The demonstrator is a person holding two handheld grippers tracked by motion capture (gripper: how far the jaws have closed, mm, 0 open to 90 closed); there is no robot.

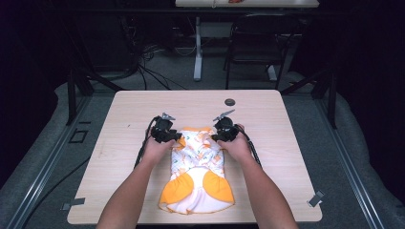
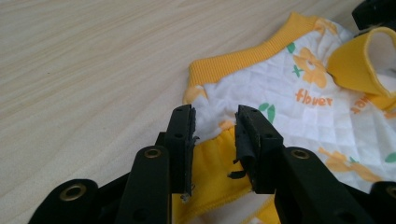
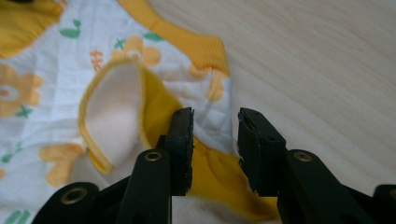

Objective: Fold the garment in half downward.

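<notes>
Baby romper [image 1: 197, 171] lies partly folded mid-tabletop [image 1: 119, 157]; left hand-held gripper [image 1: 177, 136] and right hand-held gripper [image 1: 213, 137] sit parted at its far corners — neither has gripped yet, folding probably unfinished.

Both forearms bare, no sleeves visible. Left gripper [image 1: 165, 131] and right gripper [image 1: 224, 130]: black bodies, each topped by a grey three-cornered plate, each trailing a black cable back along the hand. Jaws are flat black bars with brass-ringed holes; the left pair's pads [image 2: 245, 140] look frayed at the edges.
</notes>
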